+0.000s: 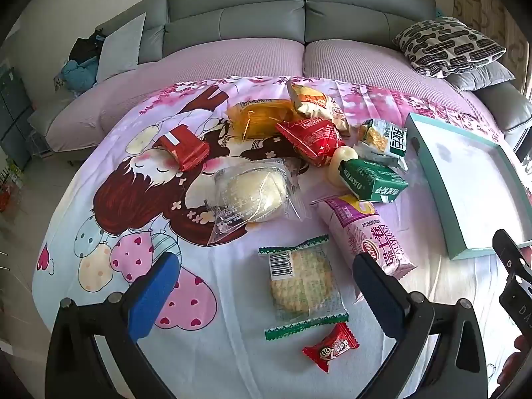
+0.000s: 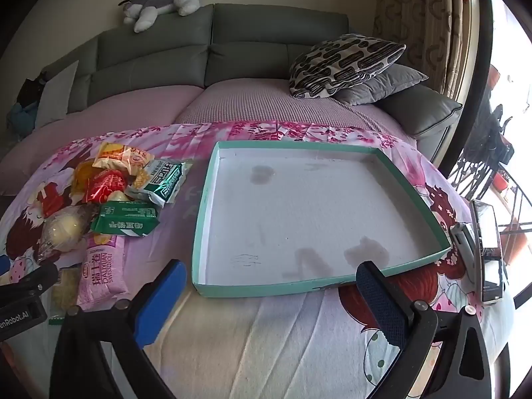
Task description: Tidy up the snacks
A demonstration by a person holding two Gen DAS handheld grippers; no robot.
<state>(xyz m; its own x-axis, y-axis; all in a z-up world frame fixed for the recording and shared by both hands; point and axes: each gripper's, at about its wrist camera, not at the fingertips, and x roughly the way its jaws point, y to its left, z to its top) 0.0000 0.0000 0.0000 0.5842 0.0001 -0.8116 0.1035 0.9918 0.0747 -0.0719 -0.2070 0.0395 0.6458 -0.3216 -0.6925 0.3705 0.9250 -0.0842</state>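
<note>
Several wrapped snacks lie on a cartoon-print cloth (image 1: 109,199). My left gripper (image 1: 266,269) is open and empty, its fingers either side of a clear cracker pack with green ends (image 1: 304,286). A small red candy (image 1: 331,345) lies just in front of it. A pink Swiss roll pack (image 1: 369,236), a green pack (image 1: 374,181), a clear bun pack (image 1: 256,193) and red packs (image 1: 184,148) lie beyond. A shallow teal box (image 2: 442,249) with a white floor holds nothing. My right gripper (image 2: 271,277) is open and empty at the box's near edge.
A grey sofa with a pink cover (image 2: 252,103) stands behind the cloth, with patterned (image 2: 345,63) and grey cushions. A phone (image 2: 488,249) lies at the right of the box. A plush toy (image 2: 163,0) rests on the sofa back.
</note>
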